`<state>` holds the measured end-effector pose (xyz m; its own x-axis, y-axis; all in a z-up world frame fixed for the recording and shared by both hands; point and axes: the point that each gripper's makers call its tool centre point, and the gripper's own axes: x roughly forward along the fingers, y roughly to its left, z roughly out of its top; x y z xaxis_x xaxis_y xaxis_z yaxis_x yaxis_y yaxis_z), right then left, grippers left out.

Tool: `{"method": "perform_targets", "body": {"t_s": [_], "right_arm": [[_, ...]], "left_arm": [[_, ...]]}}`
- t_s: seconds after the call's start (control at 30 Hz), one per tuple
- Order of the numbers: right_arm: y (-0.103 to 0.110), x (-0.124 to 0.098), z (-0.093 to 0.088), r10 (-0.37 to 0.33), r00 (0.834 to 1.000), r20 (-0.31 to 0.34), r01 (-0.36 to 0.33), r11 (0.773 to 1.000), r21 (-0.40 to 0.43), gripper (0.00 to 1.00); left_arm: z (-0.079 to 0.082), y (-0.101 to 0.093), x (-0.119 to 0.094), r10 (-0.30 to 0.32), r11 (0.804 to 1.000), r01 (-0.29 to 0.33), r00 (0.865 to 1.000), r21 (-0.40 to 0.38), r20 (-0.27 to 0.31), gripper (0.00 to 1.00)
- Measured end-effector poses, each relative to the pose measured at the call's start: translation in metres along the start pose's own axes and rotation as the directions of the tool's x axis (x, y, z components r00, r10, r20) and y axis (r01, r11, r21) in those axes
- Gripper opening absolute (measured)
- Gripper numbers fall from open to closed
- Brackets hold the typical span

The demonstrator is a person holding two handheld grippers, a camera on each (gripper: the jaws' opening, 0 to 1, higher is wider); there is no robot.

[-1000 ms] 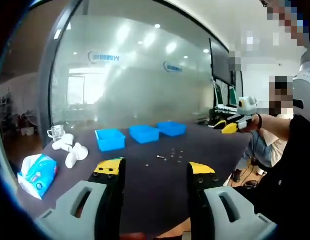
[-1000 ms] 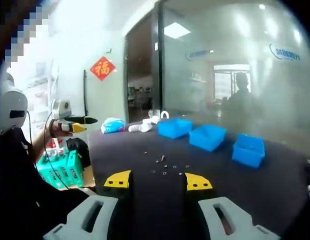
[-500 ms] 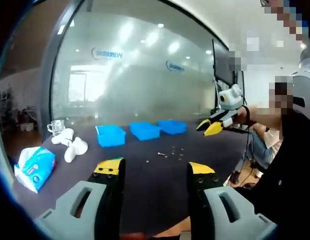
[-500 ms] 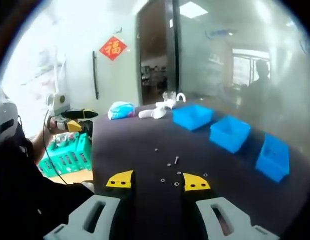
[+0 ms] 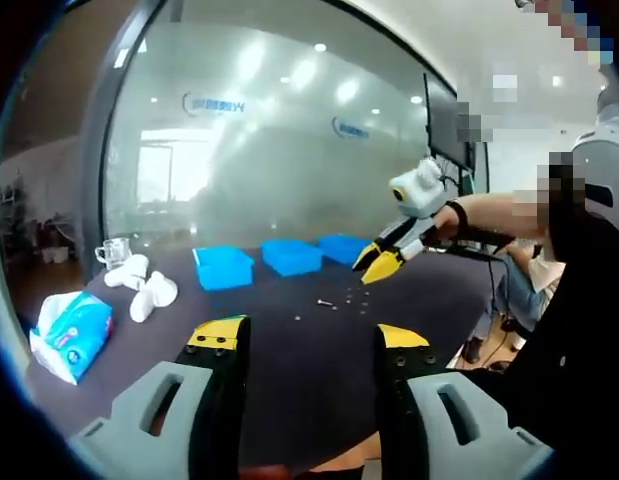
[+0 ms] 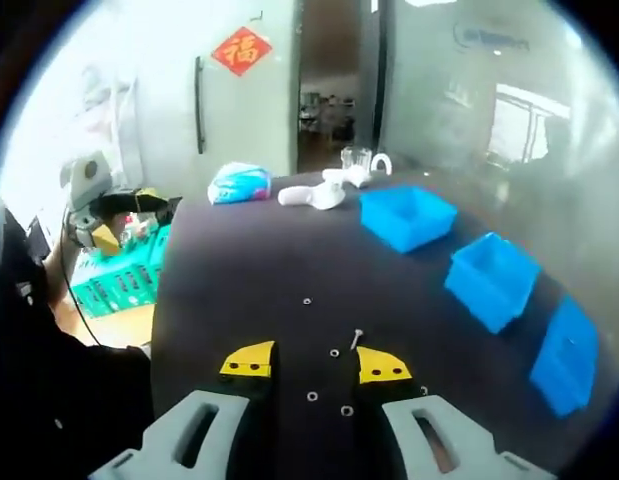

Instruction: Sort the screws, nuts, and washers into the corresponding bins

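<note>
Three blue bins [image 6: 407, 216], one screw [image 6: 356, 339], perhaps five nuts [image 6: 334, 352]

Three bright blue bins [image 6: 407, 217] sit on a dark, almost black table [image 6: 249, 280]; the right gripper [image 6: 312, 362] has yellow tips on grey jaws, a tissue pack [image 5: 71, 336] is light blue and white, and a wall ornament [image 6: 241, 50] is red

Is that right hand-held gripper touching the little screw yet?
Apart. The right gripper view shows the right hand-held gripper open, with dark table between its tips and the screw.
</note>
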<state>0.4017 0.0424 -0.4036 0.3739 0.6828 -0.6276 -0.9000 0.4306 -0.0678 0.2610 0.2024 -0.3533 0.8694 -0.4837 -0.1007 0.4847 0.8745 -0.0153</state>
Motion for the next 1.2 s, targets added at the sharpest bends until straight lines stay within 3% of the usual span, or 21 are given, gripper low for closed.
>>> {"method": "perform_targets", "body": {"t_s": [0.47, 0.83, 1.2], "right_arm": [[-0.014, 0.045, -0.008, 0.0, 0.986, -0.165, -0.005, 1.0, -0.031, 0.21], [-0.022, 0.054, -0.02, 0.023, 0.955, -0.294, -0.025, 1.0, -0.001, 0.18], [-0.037, 0.062, -0.021, 0.05, 0.902, -0.428, -0.04, 0.999, 0.033, 0.13]], "left_arm": [[-0.001, 0.001, -0.005, 0.021, 1.0, -0.021, 1.0, -0.002, -0.003, 0.49], [-0.002, 0.006, -0.008, 0.034, 0.999, -0.034, 0.999, -0.011, 0.001, 0.49], [-0.005, 0.007, -0.009, 0.035, 0.999, -0.035, 0.999, -0.021, 0.001, 0.49]]}}
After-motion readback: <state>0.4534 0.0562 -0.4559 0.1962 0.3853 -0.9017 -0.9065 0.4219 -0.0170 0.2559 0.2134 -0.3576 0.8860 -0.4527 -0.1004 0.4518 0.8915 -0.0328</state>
